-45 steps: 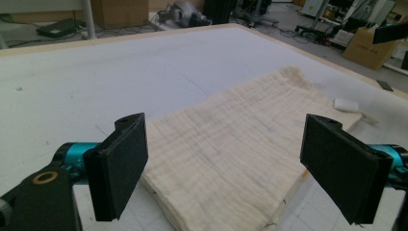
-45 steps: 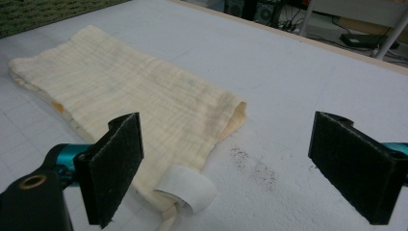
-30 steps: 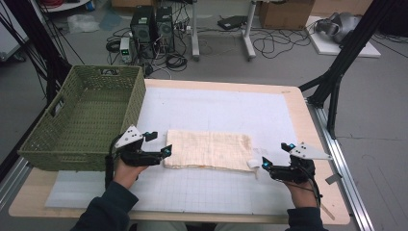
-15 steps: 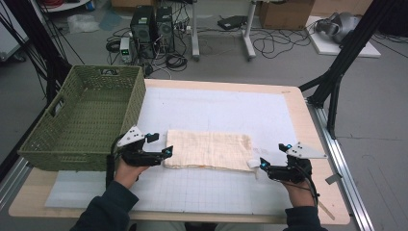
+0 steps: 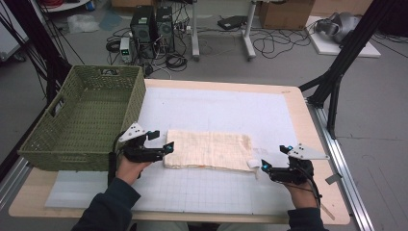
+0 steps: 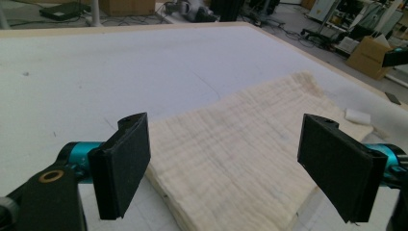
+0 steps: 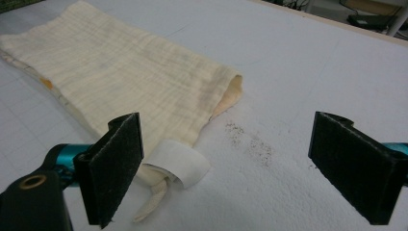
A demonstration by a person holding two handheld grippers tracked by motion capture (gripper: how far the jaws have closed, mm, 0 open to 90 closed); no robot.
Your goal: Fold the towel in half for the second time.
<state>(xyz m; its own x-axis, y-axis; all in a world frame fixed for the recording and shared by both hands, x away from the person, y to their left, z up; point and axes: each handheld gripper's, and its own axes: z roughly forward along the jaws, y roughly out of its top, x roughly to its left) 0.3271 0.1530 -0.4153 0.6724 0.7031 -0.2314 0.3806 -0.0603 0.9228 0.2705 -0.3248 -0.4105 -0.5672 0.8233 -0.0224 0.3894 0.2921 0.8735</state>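
From the high view, one folded cream muslin cloth point(image 5: 208, 150) lies flat across the middle of the white-padded desk point(image 5: 226, 106), and I hold my left gripper point(image 5: 163, 147) at its left end and my right gripper point(image 5: 262, 168) just off its near right corner, one at each end, I judge so that I can lift it evenly. One green woven basket point(image 5: 84, 120) stands on the far left (probably where the cloth belongs).

In the left gripper view, my two black fingers point(image 6: 120, 171) stand wide apart, straddling the cloth's near edge point(image 6: 231, 163) without touching it.

In the right gripper view, both fingers point(image 7: 113, 166) are likewise spread and hold nothing; the cloth's white label point(image 7: 177, 162) curls just beside the left one.
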